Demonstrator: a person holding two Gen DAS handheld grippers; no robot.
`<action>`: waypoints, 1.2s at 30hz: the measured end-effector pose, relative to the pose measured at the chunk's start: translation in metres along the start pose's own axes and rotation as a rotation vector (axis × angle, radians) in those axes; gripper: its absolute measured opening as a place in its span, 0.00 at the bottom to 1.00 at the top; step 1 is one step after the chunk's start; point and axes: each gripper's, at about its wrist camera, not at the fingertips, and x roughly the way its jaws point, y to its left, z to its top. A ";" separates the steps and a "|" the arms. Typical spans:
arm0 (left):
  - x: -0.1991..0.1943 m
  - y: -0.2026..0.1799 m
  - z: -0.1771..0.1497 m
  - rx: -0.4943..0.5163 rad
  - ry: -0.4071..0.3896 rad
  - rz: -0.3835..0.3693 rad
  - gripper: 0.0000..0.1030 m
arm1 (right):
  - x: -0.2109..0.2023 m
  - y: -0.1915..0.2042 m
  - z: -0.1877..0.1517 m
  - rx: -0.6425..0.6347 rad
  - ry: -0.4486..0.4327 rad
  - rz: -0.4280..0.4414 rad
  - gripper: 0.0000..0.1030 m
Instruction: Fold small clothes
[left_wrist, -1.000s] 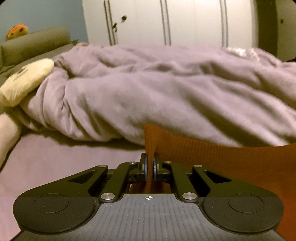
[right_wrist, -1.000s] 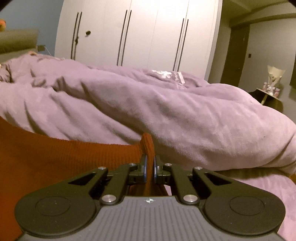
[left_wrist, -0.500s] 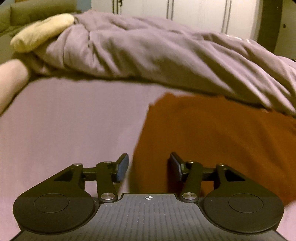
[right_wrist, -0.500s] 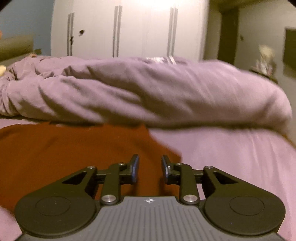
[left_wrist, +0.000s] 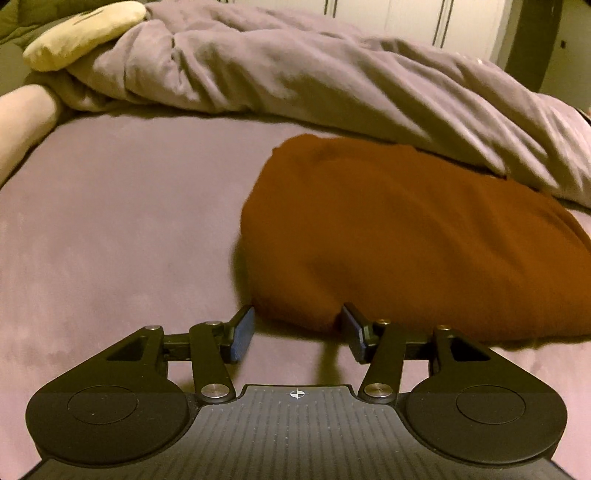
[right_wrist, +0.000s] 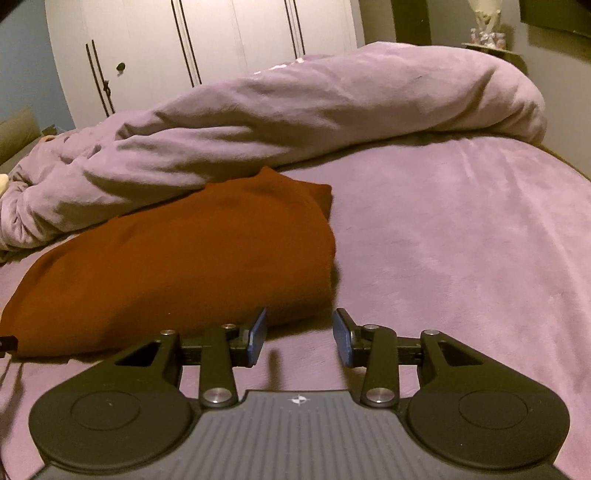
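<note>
Rust-brown garment (left_wrist: 406, 236) on bedsheet (left_wrist: 122, 221); no legible writing.

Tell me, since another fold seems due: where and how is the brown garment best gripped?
Probably at its two near corners, coming from the near edge. The brown garment lies flat on the bed; its far edge lies against the bunched blanket. The near corners face each open tool: left, right.

1. Both views are dim, with a warm yellowish cast.
2. Fisheye distortion bends the wardrobe (right_wrist: 207, 48) and bed edges.
3. The duvet (left_wrist: 295, 70) looks soft and slightly smeared.
4. Dark shadows edge the rust-coloured garment (left_wrist: 406, 236).
</note>
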 end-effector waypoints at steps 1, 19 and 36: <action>0.000 -0.001 0.000 -0.001 0.003 -0.002 0.55 | 0.001 0.000 0.001 0.008 0.009 0.006 0.38; 0.016 0.014 0.008 -0.087 0.015 -0.046 0.62 | 0.022 -0.017 0.004 0.168 0.087 0.080 0.45; 0.032 0.041 0.031 -0.249 -0.006 -0.140 0.58 | 0.057 -0.041 0.014 0.506 0.121 0.267 0.52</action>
